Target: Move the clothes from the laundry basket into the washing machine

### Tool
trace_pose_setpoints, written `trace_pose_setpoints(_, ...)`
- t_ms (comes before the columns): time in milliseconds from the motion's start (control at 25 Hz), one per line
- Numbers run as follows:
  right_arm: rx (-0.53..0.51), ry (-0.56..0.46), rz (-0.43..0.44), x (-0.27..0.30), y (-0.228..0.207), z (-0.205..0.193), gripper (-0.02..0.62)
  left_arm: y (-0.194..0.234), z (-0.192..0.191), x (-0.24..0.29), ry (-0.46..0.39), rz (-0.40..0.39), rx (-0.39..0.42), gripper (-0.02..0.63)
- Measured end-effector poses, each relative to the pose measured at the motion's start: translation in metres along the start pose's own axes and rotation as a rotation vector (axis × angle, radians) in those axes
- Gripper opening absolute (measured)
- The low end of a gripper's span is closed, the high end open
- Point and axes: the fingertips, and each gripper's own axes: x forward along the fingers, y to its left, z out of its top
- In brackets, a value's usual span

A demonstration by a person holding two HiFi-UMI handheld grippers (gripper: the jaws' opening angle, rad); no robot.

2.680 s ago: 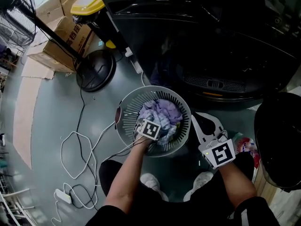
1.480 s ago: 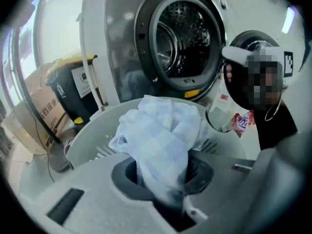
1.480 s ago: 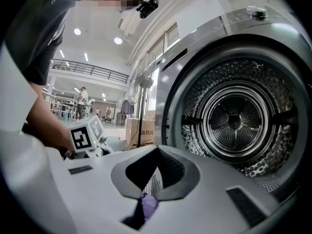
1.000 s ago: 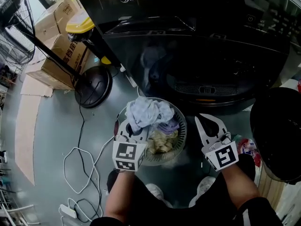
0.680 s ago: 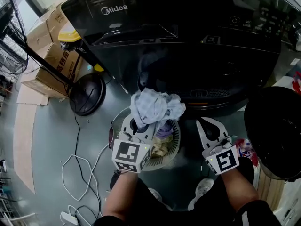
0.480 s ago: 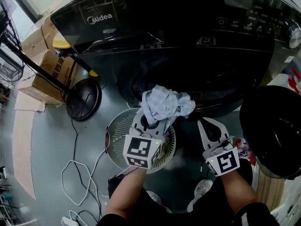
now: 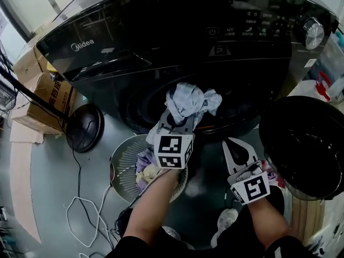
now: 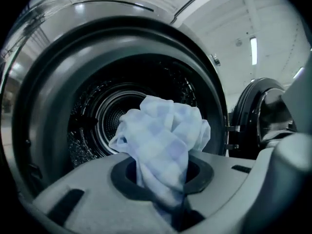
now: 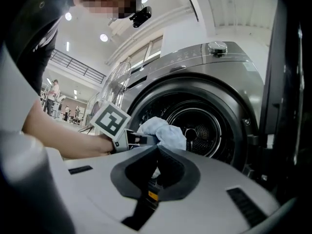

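Cloth [image 7: 191,101] clamped in left gripper [image 7: 178,122] jaws facing washing machine drum [image 8: 113,118], door [image 7: 301,144] open; right gripper [image 7: 235,144] jaws shut.

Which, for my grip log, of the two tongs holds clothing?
The left tongs, shut on the pale blue cloth before the washing machine; the right tongs hold nothing.

**Load at the door:** My left gripper [image 8: 163,189] clamps a bunched pale-blue checked cloth [image 8: 163,138] between its grey jaws — the fabric bulges up above them, its folds spilling to both sides. Straight ahead gapes the washing machine [image 8: 44,96], its dark door ring filling most of my view, with the perforated steel drum [image 8: 109,116] glinting behind the cloth's left edge. At the right edge the round door [image 8: 263,108] stands swung open — above it, a ceiling strip light [image 8: 253,50] glows.
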Motion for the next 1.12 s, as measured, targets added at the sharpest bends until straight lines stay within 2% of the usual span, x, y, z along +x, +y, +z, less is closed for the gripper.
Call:
trace_pose_setpoints(160, 0.001, 0.003, -0.010, -0.004, -0.006, -0.003, 0.008, 0.005, -0.002, 0.040, 0.025, 0.023, 0.024, 0.100)
trace_pose_setpoints(360, -0.005, -0.008, -0.010, -0.004, -0.009, -0.003, 0.008, 0.023, -0.004, 0.079, 0.050, 0.070, 0.009, 0.101)
trace_pose_setpoints(720, -0.003, -0.001, -0.008, -0.001, -0.006, -0.006, 0.008, 0.048, 0.026, 0.119, 0.011, 0.110, 0.032, 0.108)
trace_pose_setpoints(800, -0.005, -0.002, -0.005, 0.001, -0.004, -0.006, 0.008, 0.053, 0.021, 0.120, 0.019, 0.116, 0.031, 0.136)
trace_pose_setpoints(840, -0.005, -0.002, -0.003, 0.002, -0.003, -0.006, 0.008, 0.054, 0.016, 0.120, 0.031, 0.114, 0.028, 0.186)
trace_pose_setpoints(880, -0.003, -0.002, 0.000, 0.003, -0.003, -0.006, 0.008, 0.054, 0.010, 0.120, 0.048, 0.110, 0.025, 0.275)
trace_pose_setpoints(920, 0.001, -0.003, 0.003, 0.004, -0.003, -0.006, 0.008, 0.053, 0.002, 0.120, 0.068, 0.106, 0.024, 0.312)
trace_pose_setpoints(1040, 0.009, -0.006, 0.014, 0.006, -0.001, -0.007, 0.008, 0.047, -0.021, 0.114, 0.119, 0.100, 0.037, 0.330)
trace_pose_setpoints(1120, 0.005, -0.007, 0.025, 0.008, 0.002, -0.007, 0.008, 0.043, -0.030, 0.109, 0.124, 0.096, 0.029, 0.348)
